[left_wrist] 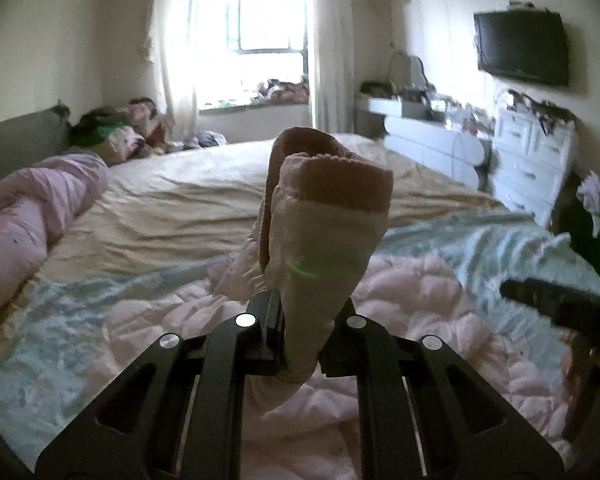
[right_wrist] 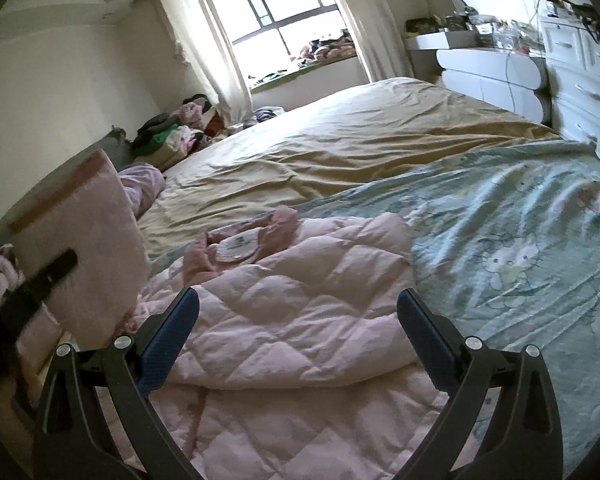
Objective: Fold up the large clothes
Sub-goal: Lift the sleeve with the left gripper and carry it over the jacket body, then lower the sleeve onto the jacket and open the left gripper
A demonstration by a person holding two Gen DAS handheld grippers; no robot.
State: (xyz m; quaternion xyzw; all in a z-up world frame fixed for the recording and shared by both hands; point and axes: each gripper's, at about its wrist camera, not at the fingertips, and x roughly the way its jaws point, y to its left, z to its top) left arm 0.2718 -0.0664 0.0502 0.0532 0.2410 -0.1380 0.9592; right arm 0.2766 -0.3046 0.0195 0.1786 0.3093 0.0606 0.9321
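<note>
A pale pink quilted jacket (right_wrist: 292, 300) lies on the bed, its darker pink collar (right_wrist: 240, 244) toward the far side. My left gripper (left_wrist: 300, 320) is shut on the jacket's sleeve (left_wrist: 324, 236), which stands up with its ribbed cuff (left_wrist: 340, 176) on top. The held sleeve also shows at the left of the right wrist view (right_wrist: 84, 248). My right gripper (right_wrist: 298, 320) is open and empty just above the jacket's body. The right gripper also shows at the right edge of the left wrist view (left_wrist: 548, 296).
The jacket rests on a light blue cartoon blanket (right_wrist: 512, 240) over a tan bedsheet (right_wrist: 360, 140). A purple duvet roll (left_wrist: 32, 208) and a clothes pile (right_wrist: 172, 132) lie at the head. White drawers (left_wrist: 532, 160) and a dresser stand right.
</note>
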